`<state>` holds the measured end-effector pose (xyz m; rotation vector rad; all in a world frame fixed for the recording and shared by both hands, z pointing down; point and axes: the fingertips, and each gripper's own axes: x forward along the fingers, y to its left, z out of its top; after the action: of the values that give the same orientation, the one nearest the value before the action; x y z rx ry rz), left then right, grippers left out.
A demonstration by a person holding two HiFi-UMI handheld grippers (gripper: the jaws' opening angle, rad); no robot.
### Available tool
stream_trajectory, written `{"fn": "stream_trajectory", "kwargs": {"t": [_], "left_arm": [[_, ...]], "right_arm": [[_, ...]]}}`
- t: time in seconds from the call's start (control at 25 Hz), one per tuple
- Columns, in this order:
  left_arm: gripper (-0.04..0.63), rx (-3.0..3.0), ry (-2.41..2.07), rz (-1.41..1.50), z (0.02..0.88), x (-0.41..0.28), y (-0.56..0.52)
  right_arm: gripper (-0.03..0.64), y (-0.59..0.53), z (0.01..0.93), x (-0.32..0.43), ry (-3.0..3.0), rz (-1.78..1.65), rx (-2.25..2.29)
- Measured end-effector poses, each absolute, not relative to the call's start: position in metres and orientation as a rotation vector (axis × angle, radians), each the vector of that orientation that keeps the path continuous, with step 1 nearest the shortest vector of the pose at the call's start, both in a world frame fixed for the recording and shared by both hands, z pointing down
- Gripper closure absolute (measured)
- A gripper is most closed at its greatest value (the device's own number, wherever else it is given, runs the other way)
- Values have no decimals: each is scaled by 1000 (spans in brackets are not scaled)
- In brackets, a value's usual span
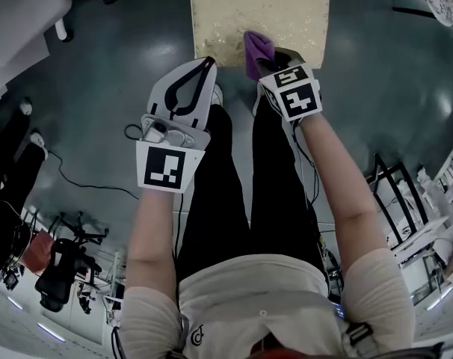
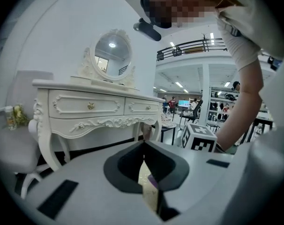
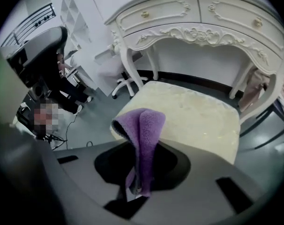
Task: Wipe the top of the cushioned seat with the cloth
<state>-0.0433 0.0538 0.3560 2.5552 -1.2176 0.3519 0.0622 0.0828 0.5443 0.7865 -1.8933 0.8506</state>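
The cream cushioned seat (image 1: 260,17) stands on the dark floor at the top of the head view, and it fills the middle of the right gripper view (image 3: 193,116). My right gripper (image 1: 275,64) hangs over the seat's front edge, shut on a purple cloth (image 1: 256,51). In the right gripper view the cloth (image 3: 144,125) stands up folded from between the jaws of that gripper (image 3: 141,158), above the seat. My left gripper (image 1: 208,62) is by the seat's front left corner. Its jaws are closed together, and in its own view the left gripper (image 2: 144,149) holds nothing.
A white carved dressing table (image 3: 203,27) with an oval mirror (image 2: 112,50) stands behind the seat. A white wheeled chair base (image 3: 125,86) is to its left. A cable (image 1: 84,178) lies on the floor at left, and a black stand (image 1: 391,185) at right.
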Motion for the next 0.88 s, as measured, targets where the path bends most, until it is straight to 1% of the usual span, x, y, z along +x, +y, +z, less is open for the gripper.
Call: {"fn": "stream_trajectory", "kwargs": {"t": [0.2,0.36,0.64,0.88], "left_arm": [[581,2520,-1228,367,372,-97,76],[581,2455,-1253,338,377,-129,84],[581,2430,-1254,329,386,-146,89],[581,2442,-1250,313,389,-123,83]], "right_arm": [[535,96,554,-17,-1950,851,721],[535,91,557,-55,-1972,857,716],[535,92,569,-73,-1961,864,703],[535,83,568,-43,-1966,910,756]]}}
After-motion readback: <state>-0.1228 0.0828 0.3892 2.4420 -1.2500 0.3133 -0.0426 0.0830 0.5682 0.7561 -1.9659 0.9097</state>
